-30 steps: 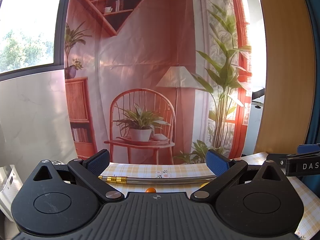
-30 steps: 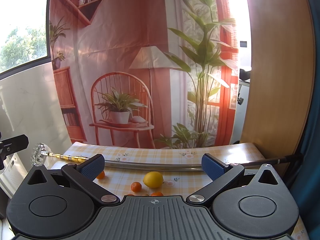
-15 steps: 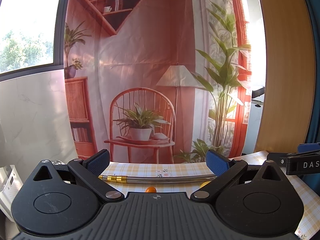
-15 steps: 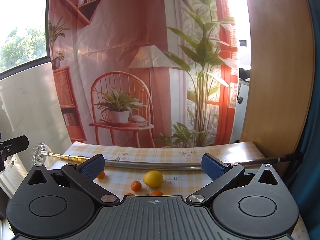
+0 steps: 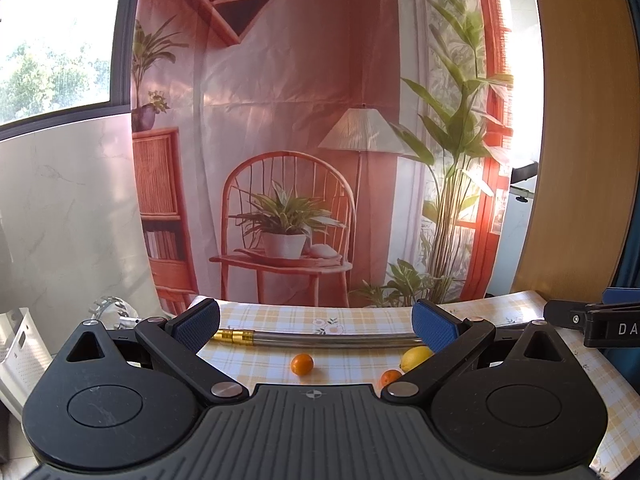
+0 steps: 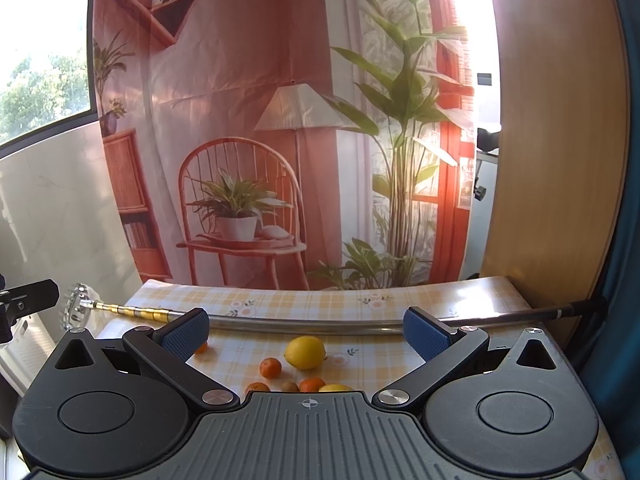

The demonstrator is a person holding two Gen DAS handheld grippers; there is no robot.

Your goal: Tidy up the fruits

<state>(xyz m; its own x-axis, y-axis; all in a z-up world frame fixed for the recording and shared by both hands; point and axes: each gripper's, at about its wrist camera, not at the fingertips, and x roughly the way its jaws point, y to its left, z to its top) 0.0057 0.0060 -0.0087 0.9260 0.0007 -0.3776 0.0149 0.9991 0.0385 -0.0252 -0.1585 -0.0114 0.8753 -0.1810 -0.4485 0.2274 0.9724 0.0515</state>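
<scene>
Fruit lies loose on a yellow checked tablecloth (image 6: pixel 360 304). In the right wrist view a yellow lemon (image 6: pixel 305 352) sits centre, a small orange (image 6: pixel 270 367) to its left, and several more small fruits (image 6: pixel 312 385) peek over the gripper body. Another small orange (image 6: pixel 201 347) shows by the left pad. In the left wrist view I see one small orange (image 5: pixel 302 363), a second (image 5: pixel 389 378) and the lemon (image 5: pixel 416 358) near the right finger. My left gripper (image 5: pixel 316 326) and right gripper (image 6: pixel 306 330) are both open and hold nothing, above and short of the fruit.
A long metal rod (image 6: pixel 304 322) with a gold section and a spiked head (image 6: pixel 74 312) lies across the table behind the fruit. A printed backdrop hangs at the table's far edge. A wooden panel (image 6: pixel 556 160) stands on the right; a white slotted box (image 5: pixel 20 356) on the left.
Both views have tipped slightly downward, so more of the tablecloth and more fruit show now. Both grippers have stayed open.
</scene>
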